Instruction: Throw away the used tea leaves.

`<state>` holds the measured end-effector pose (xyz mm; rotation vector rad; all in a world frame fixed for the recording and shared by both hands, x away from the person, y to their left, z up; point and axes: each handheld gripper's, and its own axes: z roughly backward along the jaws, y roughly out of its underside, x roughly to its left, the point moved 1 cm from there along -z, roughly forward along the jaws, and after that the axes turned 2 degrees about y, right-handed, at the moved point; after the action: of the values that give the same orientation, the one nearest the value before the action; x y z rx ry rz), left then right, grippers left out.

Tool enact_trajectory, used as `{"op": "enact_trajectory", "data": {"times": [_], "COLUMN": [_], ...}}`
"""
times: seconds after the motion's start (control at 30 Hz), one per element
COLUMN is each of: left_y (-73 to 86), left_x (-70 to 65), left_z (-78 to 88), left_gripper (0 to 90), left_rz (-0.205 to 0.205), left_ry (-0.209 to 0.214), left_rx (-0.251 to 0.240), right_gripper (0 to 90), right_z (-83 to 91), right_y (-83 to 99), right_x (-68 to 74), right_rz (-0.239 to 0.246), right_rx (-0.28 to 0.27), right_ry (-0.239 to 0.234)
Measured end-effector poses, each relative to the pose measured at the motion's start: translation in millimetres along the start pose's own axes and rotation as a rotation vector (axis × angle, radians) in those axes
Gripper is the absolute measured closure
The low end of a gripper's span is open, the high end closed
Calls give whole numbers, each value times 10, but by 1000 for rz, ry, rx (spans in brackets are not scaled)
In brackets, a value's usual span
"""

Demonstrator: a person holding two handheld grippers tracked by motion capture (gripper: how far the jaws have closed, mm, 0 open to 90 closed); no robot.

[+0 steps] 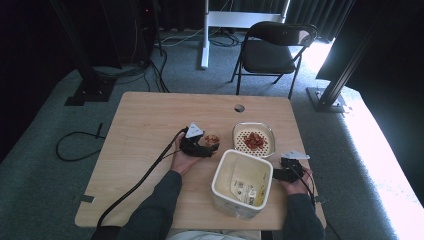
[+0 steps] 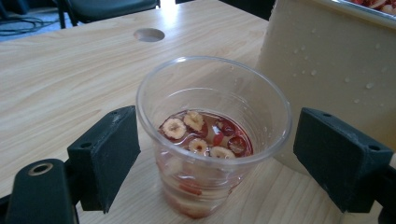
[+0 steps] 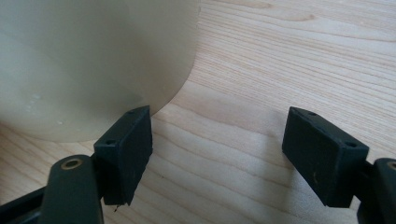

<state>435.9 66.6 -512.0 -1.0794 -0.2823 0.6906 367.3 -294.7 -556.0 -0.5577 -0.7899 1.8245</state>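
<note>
A clear plastic cup (image 1: 211, 140) holding water and red-and-white fruit slices stands on the wooden table (image 1: 145, 120). My left gripper (image 1: 207, 149) is open, and the cup (image 2: 212, 140) sits between its jaws with a gap at the right pad. Behind the cup rises a wet cream wall (image 2: 327, 60), with red pieces showing above its rim. That wall belongs to a cream strainer bowl (image 1: 237, 132) of red slices. In front stands a tall cream container (image 1: 222, 165) with a label inside. My right gripper (image 1: 276, 175) is open and holds nothing (image 3: 217, 154), its left pad beside the container's wall (image 3: 93, 60).
A round cable hole (image 1: 239, 108) lies in the table's far side. The left gripper's cable (image 1: 135, 187) runs over the table's near left. A folding chair (image 1: 275, 50) and stand legs are on the carpet beyond the table.
</note>
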Motion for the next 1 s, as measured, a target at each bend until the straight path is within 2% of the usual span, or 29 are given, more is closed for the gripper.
{"op": "enact_trajectory", "data": {"times": [0.17, 0.37, 1.0], "left_y": [18, 22, 0], "left_x": [20, 15, 32], "left_z": [-60, -96, -163], "left_gripper": [168, 228, 248], "left_rz": [14, -3, -34], "left_ry": [3, 2, -9], "left_rx": [-17, -28, -43], "right_gripper": [238, 238, 237], "right_z": [0, 0, 0], "right_y": [0, 0, 0], "right_x": [0, 0, 0], "right_rz": [1, 0, 0], "right_rx": [0, 0, 0], "right_ry": [0, 0, 0]}}
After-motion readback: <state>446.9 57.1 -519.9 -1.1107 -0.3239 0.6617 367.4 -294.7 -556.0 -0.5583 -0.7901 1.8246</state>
